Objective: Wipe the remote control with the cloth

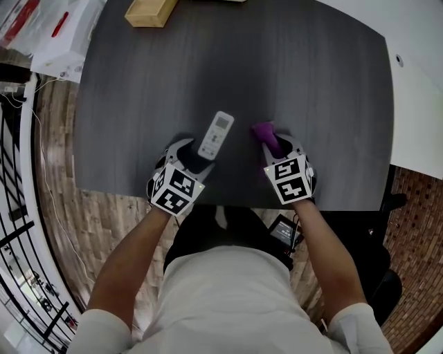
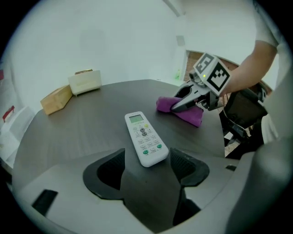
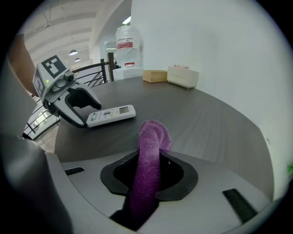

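Remote control (image 1: 216,135) lies face up on the tabletop (image 1: 325,83) close to its near edge, just left of the purple cloth (image 1: 266,137).

Left gripper (image 2: 146,167): jaws spread wide, straddling the remote's near end, pads clear of it.

Right gripper (image 3: 149,171): jaws pinched on the cloth, a fold of it standing up between them.

Far left: brown box (image 1: 150,11), closed, contents not visible. The white box (image 3: 183,76) beside it shows clearly only in the gripper views. Only the right gripper view shows a water bottle (image 3: 127,43) beyond the tabletop.
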The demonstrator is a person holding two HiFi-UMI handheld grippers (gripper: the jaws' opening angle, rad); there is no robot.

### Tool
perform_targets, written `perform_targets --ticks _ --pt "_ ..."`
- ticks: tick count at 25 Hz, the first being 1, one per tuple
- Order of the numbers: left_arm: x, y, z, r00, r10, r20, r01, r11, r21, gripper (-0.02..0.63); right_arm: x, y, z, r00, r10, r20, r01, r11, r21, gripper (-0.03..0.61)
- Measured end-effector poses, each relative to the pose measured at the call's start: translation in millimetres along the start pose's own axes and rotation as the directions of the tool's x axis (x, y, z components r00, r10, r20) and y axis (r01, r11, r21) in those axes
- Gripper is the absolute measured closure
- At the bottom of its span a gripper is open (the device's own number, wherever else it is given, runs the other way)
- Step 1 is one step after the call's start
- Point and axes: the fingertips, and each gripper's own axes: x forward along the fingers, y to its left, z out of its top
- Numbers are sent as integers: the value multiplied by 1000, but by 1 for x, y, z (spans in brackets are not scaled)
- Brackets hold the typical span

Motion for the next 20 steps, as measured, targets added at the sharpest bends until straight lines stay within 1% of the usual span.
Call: perform_targets --ticks 4,6,7,9,11,13,14,16,18,20 --pt "2 -8 1 999 42 13 -41 995 -93 322 -1 -7 9 997 -53 48 52 998 29 473" --pt "4 -8 4 997 77 17 -74 988 -136 322 1 -13 12 995 -87 55 85 995 44 436" --pt "6 -6 4 995 98 15 -94 985 -147 322 4 -15 12 994 -98 48 96 994 54 425" --pt "11 -1 4 992 129 0 -128 980 -152 322 10 -17 10 995 -100 30 97 992 83 423" --pt "15 2 4 992 127 -11 -127 982 -139 322 14 -17 10 996 -90 26 87 990 110 434" --pt "17 1 6 996 92 -4 -92 991 -98 327 12 -15 11 997 -75 22 73 992 100 470" --pt "17 -2 7 998 64 2 -64 996 -64 351 10 -11 12 998 -61 22 59 995 80 479" --pt "18 -10 8 1000 -8 8 8 1000 27 360 1 2 20 999 -22 49 21 1000 14 485" --pt "18 -18 7 996 -84 3 83 989 121 360 -11 22 35 995 27 98 -19 996 -85 486" --pt "19 -23 7 990 -142 -8 140 971 196 362 -23 51 53 985 99 138 -72 979 -188 488"
